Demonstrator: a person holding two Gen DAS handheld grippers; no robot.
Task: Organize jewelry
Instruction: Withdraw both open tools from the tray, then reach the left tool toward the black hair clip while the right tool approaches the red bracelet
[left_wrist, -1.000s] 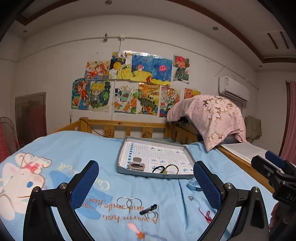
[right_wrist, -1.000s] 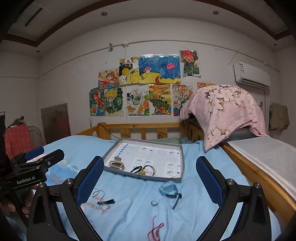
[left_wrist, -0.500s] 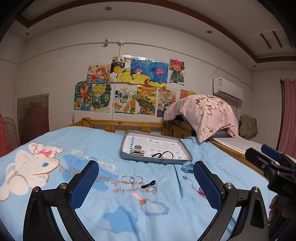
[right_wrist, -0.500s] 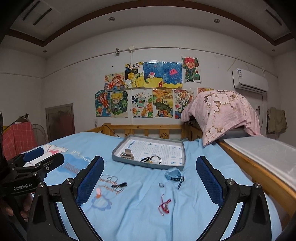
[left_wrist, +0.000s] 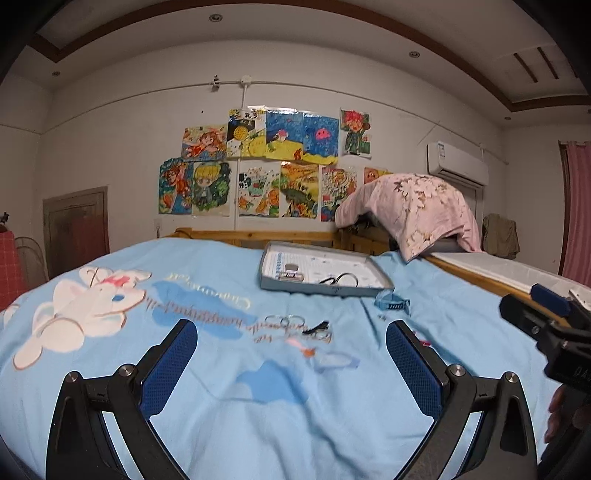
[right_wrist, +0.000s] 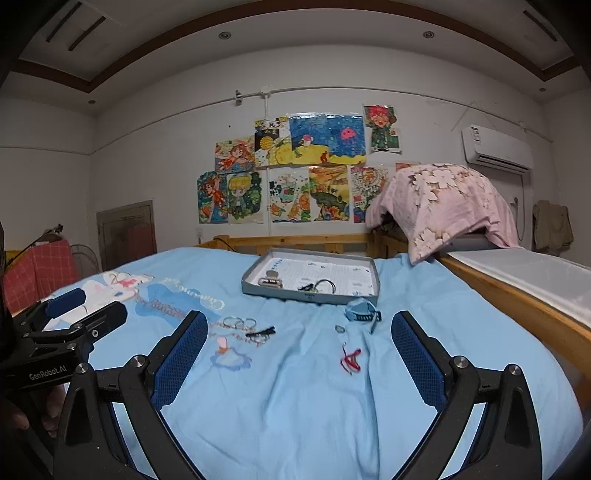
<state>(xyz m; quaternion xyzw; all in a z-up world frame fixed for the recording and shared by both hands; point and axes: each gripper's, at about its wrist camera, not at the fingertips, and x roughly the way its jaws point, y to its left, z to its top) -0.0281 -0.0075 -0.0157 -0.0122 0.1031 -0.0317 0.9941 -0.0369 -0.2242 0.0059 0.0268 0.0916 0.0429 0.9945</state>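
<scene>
Left tool (left_wrist: 290, 354) & right tool (right_wrist: 299, 354) both spread wide, nothing between the pads, touching nothing, held above the bed (right_wrist: 295, 406). Beyond them, loose on the blue cover: silver rings (right_wrist: 239, 322), black clip (right_wrist: 261, 333), red cord (right_wrist: 350, 360), blue watch (right_wrist: 360, 310). Gray tray (right_wrist: 310, 291) further back w/ a few pieces inside.

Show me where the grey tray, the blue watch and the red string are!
grey tray (right_wrist: 306, 294): right wrist view, front wall.
blue watch (right_wrist: 359, 309): right wrist view, its round body.
red string (right_wrist: 350, 360): right wrist view, middle of the tangle.
</scene>
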